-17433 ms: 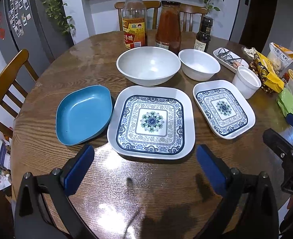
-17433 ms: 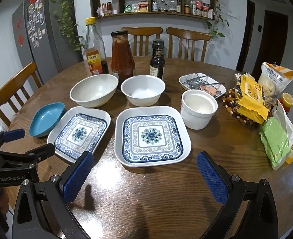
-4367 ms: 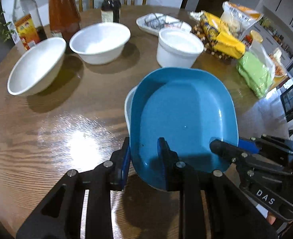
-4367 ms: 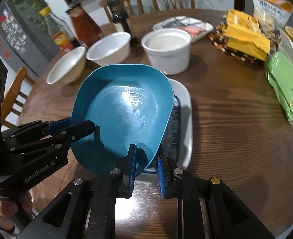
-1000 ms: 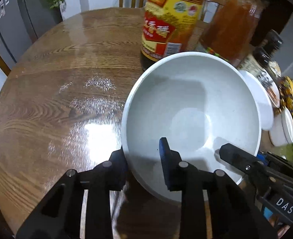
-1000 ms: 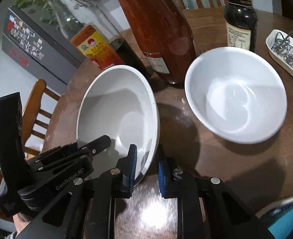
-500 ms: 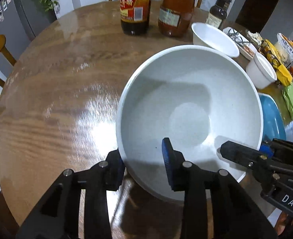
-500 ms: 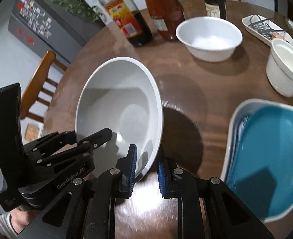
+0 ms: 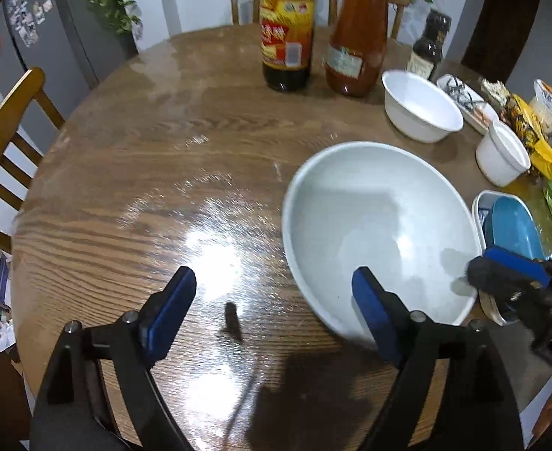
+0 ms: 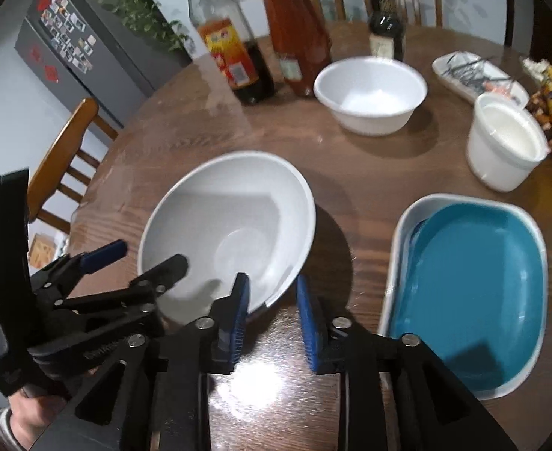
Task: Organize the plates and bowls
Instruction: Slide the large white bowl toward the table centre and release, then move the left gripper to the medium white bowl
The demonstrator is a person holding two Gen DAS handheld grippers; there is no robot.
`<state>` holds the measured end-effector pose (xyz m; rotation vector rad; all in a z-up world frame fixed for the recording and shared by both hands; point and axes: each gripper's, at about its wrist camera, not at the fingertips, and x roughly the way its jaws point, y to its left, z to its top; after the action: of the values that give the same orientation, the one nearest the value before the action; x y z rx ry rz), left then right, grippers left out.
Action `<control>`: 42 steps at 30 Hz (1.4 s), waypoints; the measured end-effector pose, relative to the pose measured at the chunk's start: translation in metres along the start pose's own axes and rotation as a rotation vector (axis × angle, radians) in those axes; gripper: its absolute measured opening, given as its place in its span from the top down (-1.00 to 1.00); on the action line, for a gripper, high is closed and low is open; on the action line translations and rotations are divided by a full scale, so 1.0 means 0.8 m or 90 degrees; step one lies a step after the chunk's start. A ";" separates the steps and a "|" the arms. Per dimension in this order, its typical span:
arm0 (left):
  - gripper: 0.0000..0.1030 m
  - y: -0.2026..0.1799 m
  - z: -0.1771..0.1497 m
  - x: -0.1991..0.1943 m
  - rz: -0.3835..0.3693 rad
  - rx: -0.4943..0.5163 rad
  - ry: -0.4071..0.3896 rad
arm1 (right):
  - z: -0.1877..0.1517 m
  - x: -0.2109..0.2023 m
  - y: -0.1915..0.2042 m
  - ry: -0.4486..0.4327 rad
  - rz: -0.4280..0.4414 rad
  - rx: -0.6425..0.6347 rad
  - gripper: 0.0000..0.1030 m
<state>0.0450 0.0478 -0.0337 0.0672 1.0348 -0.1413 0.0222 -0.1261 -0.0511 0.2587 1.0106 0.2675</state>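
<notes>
The large white bowl (image 9: 381, 225) sits on the wooden table (image 9: 163, 158), also in the right wrist view (image 10: 231, 233). My left gripper (image 9: 272, 300) is open beside the bowl's near-left rim. My right gripper (image 10: 272, 304) is open, jaws astride the bowl's near rim with a gap on each side. The blue dish (image 10: 475, 282) lies stacked in the white patterned plates (image 10: 400, 259) to the right. A smaller white bowl (image 10: 370, 94) and a white cup (image 10: 505, 143) stand behind.
An oil bottle (image 9: 287, 26), a red sauce jar (image 9: 355, 37) and a dark bottle (image 9: 430, 45) stand at the back. A small tray (image 10: 478, 75) and snack packets (image 9: 531, 127) lie at the right. Wooden chairs (image 9: 5, 143) ring the table.
Both grippers have let go of the large white bowl and opened; it now rests on the table next to the plate stack. The left gripper has shifted to the left.
</notes>
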 end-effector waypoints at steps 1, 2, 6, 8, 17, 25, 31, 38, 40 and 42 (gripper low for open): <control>-0.66 0.001 0.000 -0.005 0.002 -0.002 -0.007 | 0.000 -0.007 -0.002 -0.010 0.001 0.000 0.35; -0.66 0.002 -0.001 -0.009 0.002 -0.004 -0.011 | 0.000 -0.013 -0.005 -0.020 0.001 0.002 0.31; -0.85 -0.003 0.002 -0.020 0.005 -0.006 -0.033 | 0.003 -0.034 -0.013 -0.049 0.006 0.010 0.25; -0.93 -0.004 0.003 -0.028 0.007 -0.006 -0.051 | 0.004 -0.045 -0.017 -0.063 0.009 0.013 0.23; -0.93 -0.026 0.009 -0.063 0.003 0.007 -0.110 | 0.001 -0.080 -0.031 -0.115 0.024 0.027 0.12; -0.94 -0.044 0.010 -0.077 -0.001 0.021 -0.130 | -0.005 -0.095 -0.049 -0.134 0.025 0.040 0.11; -0.94 -0.059 0.011 -0.073 -0.009 0.031 -0.123 | -0.012 -0.098 -0.065 -0.136 0.022 0.059 0.10; -0.94 -0.068 0.038 -0.062 -0.050 0.023 -0.098 | -0.014 -0.104 -0.087 -0.133 0.014 0.089 0.10; -0.94 -0.072 0.057 -0.056 -0.056 0.018 -0.098 | -0.009 -0.106 -0.095 -0.132 0.016 0.098 0.10; -0.94 -0.078 0.080 -0.047 -0.061 0.016 -0.098 | -0.003 -0.107 -0.100 -0.134 0.020 0.105 0.10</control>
<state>0.0714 -0.0188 0.0320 0.0287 0.8833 -0.2426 -0.0148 -0.2300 -0.0110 0.4431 0.8220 0.1812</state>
